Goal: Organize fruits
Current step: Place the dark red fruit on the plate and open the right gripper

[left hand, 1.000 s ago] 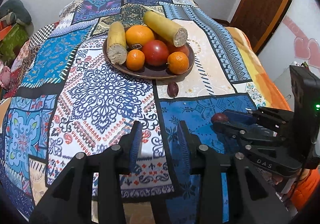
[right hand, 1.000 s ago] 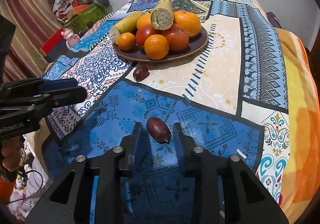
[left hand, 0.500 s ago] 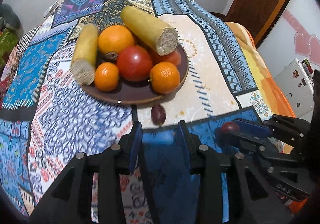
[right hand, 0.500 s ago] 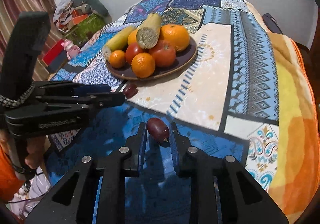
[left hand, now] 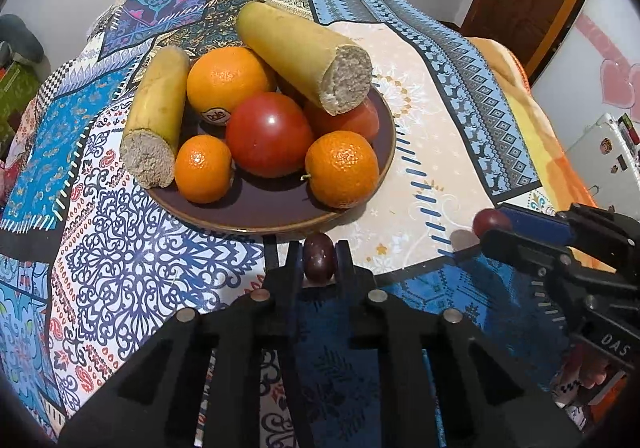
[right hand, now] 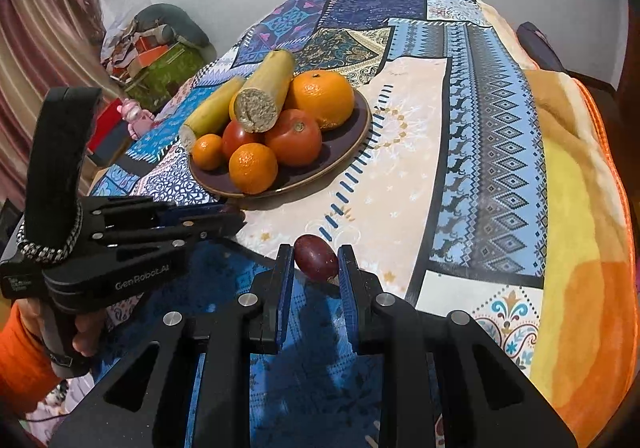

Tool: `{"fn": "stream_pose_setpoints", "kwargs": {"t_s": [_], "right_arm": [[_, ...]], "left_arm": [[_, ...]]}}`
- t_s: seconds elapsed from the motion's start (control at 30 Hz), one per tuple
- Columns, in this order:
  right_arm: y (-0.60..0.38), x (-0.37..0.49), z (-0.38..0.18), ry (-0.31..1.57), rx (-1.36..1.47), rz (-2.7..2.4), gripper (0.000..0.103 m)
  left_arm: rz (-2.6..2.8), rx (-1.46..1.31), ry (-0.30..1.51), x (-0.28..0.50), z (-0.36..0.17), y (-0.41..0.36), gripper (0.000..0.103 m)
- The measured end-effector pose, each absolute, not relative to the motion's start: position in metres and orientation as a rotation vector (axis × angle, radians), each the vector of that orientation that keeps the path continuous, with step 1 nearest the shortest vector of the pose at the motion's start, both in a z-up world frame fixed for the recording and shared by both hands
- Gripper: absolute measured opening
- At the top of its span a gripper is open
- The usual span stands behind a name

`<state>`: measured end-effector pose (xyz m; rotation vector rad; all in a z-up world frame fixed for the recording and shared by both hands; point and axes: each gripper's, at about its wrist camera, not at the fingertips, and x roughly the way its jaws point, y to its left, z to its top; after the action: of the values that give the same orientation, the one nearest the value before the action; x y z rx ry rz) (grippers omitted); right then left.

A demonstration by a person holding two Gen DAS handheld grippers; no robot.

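L gripper [left hand: 319, 257] clamped on a dark plum [left hand: 319, 256] just before the brown plate [left hand: 272, 214] — piled w/ oranges, tomatoes, bananas. R gripper [right hand: 316, 262] clamped on a second plum [right hand: 316, 257], near the plate's front-right, above the patterned cloth [right hand: 404, 184].

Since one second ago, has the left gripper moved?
Yes. The left gripper advanced toward the brown plate; its fingers now flank the dark fruit lying on the cloth just before the plate's rim.

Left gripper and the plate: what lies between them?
Only the dark red fruit, between the left gripper fingers, before the plate rim; left wrist view.
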<state>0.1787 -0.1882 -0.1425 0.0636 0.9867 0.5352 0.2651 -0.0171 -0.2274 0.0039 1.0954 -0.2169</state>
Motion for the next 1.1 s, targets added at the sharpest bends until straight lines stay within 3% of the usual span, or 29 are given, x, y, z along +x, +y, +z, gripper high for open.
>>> {"fn": "stream_pose_setpoints", "kwargs": {"t_s": [0.53, 1.1], "right_arm": [[-0.166, 0.204, -0.13, 0.936, 0.028, 0.545, 0.021], [-0.164, 0.246, -0.138, 0.943, 0.011, 0.455, 0.021]], "left_arm": [[-0.189, -0.045, 0.999, 0.261, -0.186, 0.007, 0.014], [-0.174, -0.075, 1.025, 0.285, -0.202, 0.018, 0.014]]}}
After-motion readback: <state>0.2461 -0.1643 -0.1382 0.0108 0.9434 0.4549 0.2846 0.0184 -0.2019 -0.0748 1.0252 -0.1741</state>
